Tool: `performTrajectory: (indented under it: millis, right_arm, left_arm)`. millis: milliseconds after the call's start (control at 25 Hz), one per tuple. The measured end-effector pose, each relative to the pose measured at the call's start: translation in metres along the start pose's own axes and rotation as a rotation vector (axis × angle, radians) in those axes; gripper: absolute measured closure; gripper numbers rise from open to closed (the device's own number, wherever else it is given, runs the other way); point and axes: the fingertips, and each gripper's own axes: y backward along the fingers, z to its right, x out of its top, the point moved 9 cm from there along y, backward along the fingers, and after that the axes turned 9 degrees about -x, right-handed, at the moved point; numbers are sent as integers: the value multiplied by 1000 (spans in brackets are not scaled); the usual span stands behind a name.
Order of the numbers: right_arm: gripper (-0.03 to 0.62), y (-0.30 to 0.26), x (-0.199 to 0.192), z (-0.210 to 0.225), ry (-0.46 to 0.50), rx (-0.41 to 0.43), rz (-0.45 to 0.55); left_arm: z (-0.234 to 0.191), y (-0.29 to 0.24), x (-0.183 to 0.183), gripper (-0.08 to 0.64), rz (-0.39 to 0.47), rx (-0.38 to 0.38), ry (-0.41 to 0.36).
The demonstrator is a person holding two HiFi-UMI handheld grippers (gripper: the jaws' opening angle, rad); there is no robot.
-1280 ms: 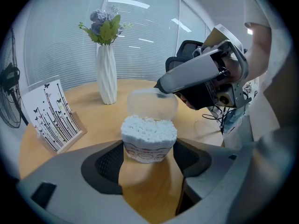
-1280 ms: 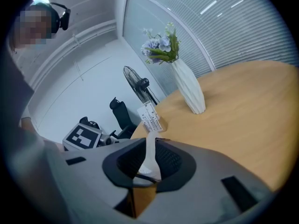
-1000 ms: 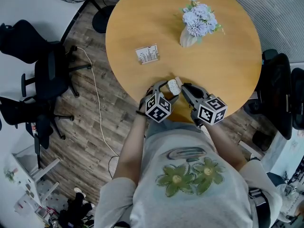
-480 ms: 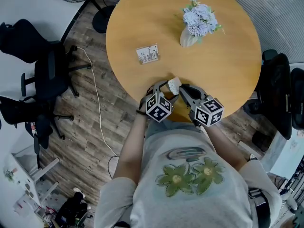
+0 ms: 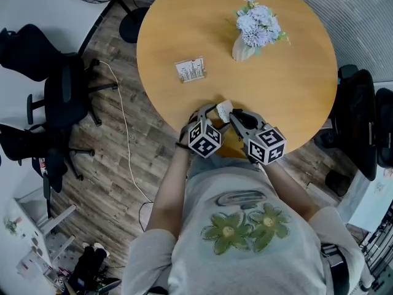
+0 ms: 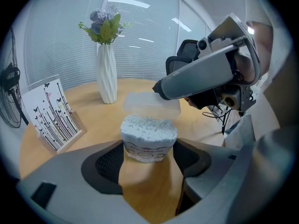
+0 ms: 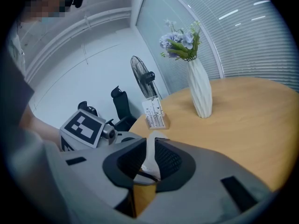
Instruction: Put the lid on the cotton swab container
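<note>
A small tub packed with white cotton swabs (image 6: pixel 148 139) stands on the round wooden table (image 5: pixel 288 91) near its front edge, open at the top. My left gripper (image 6: pixel 148 158) is shut on the tub's sides. The clear plastic lid (image 6: pixel 152 104) hovers just above and behind the tub's rim, tilted. My right gripper (image 6: pixel 161 88) reaches in from the right, shut on the lid's edge. In the right gripper view the lid (image 7: pixel 152 155) shows edge-on between that gripper's (image 7: pixel 150 161) pads. In the head view both grippers (image 5: pixel 212 114) (image 5: pixel 234 118) meet at the tub (image 5: pixel 225 109).
A white vase of pale flowers (image 5: pixel 249 35) stands at the table's far right. A printed card in a wooden stand (image 5: pixel 190 70) sits mid-left. Black office chairs (image 5: pixel 58 97) (image 5: pixel 359 121), a fan base (image 5: pixel 132 24) and a floor cable (image 5: pixel 126 134) surround the table.
My right gripper has moved left with the lid, bringing it closer over the tub. The left gripper and tub have stayed in place.
</note>
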Motion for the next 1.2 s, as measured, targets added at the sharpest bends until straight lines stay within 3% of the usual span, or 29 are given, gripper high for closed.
performTrajectory:
  millis: [1200]
  right_arm:
    - [538, -10, -3, -13, 42, -18, -46]
  left_arm:
    - [0, -1, -2, 219, -5, -4, -3]
